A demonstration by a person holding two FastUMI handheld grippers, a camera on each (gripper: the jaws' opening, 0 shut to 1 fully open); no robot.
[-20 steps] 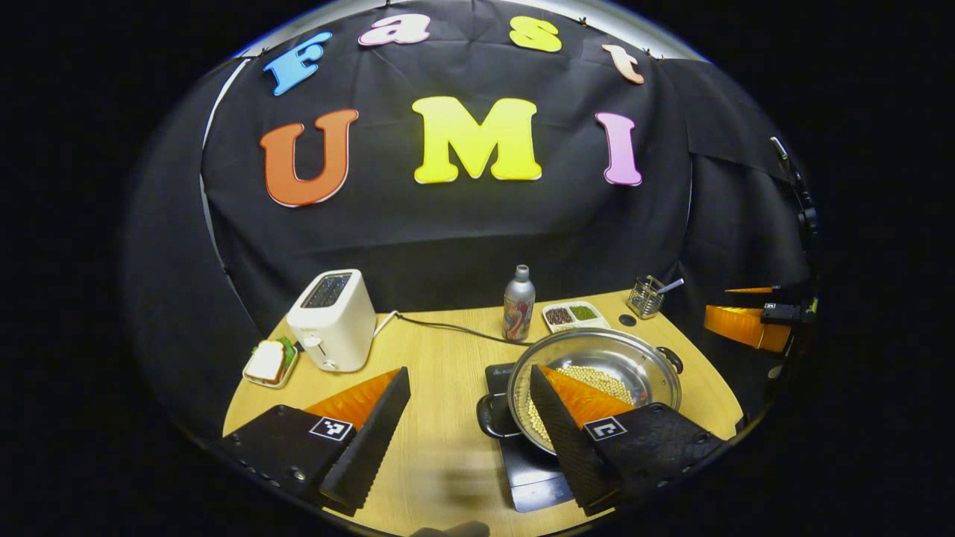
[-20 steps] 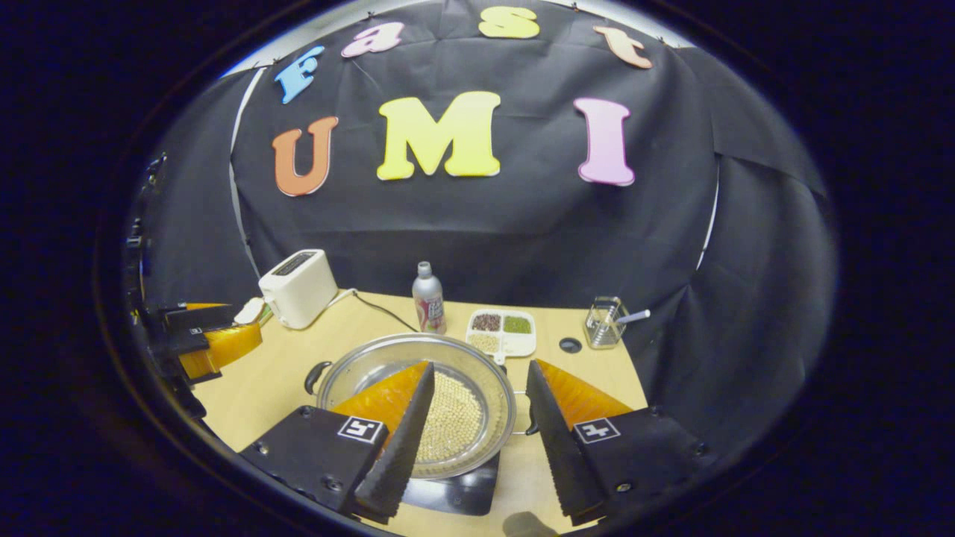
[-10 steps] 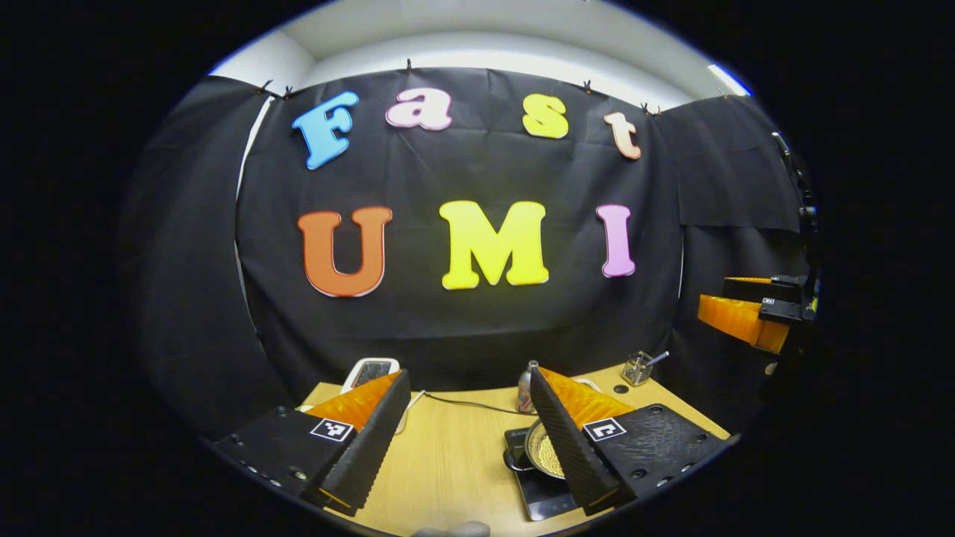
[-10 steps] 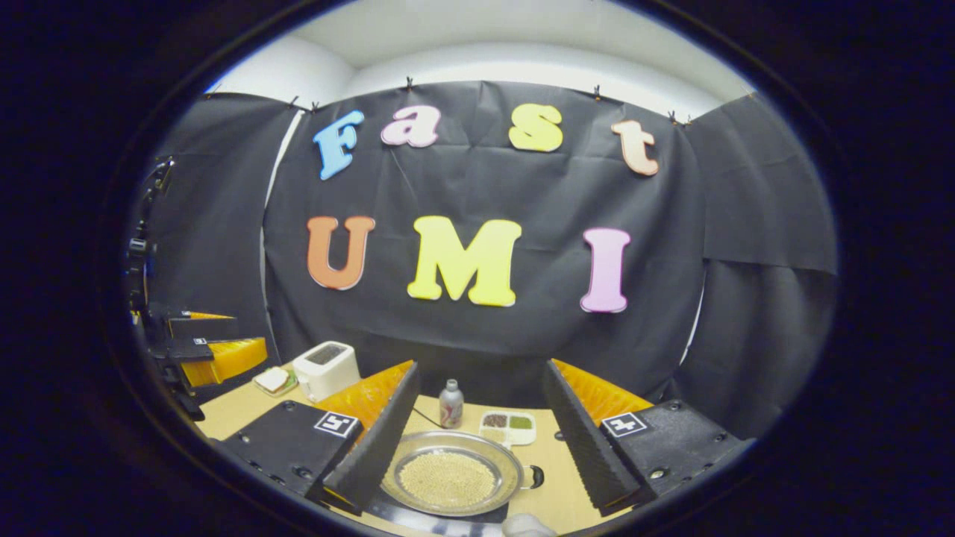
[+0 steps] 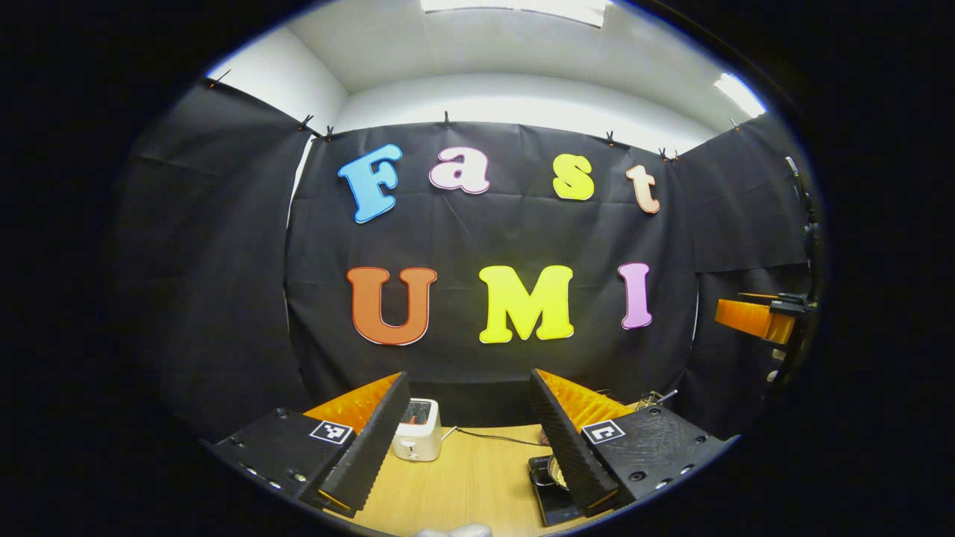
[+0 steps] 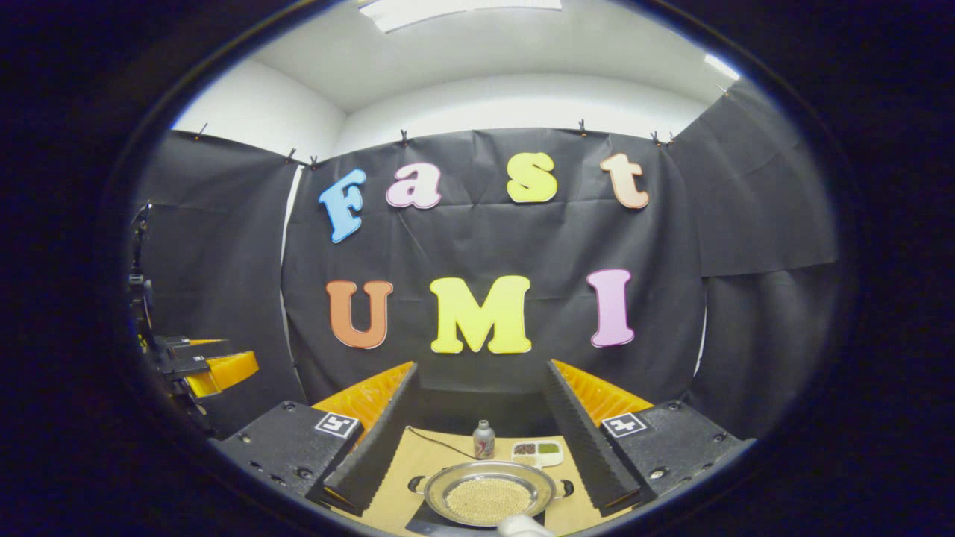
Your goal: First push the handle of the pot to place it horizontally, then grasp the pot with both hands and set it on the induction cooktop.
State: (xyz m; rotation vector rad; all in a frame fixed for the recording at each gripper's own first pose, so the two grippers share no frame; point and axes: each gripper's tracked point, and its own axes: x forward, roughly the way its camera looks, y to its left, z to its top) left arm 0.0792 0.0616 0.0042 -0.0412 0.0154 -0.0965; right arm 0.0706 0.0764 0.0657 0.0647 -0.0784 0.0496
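Note:
In the right gripper view, the steel pot (image 6: 489,498) holds pale beans and sits on the black induction cooktop (image 6: 429,520). Its two small handles point left and right. My right gripper (image 6: 481,367) is open and held well back and above the pot, with nothing between its fingers. My left gripper (image 5: 468,380) is also open and holds nothing. In the left gripper view, a sliver of the pot (image 5: 555,471) and a corner of the cooktop (image 5: 546,501) show behind the right-hand finger (image 5: 567,440). Each gripper appears at the edge of the other's view, the right gripper (image 5: 753,319) and the left gripper (image 6: 213,369).
A white toaster (image 5: 416,438) with a dark cord stands at the back left of the wooden table (image 5: 477,477). A silver bottle (image 6: 483,440) and a divided dish of grains (image 6: 537,450) sit behind the pot. A wire utensil holder (image 5: 653,399) stands at the back right.
Both grippers have drawn up and back from the pot and tilted up toward the wall. The pot stays on the cooktop and looks much smaller now. Both stay open.

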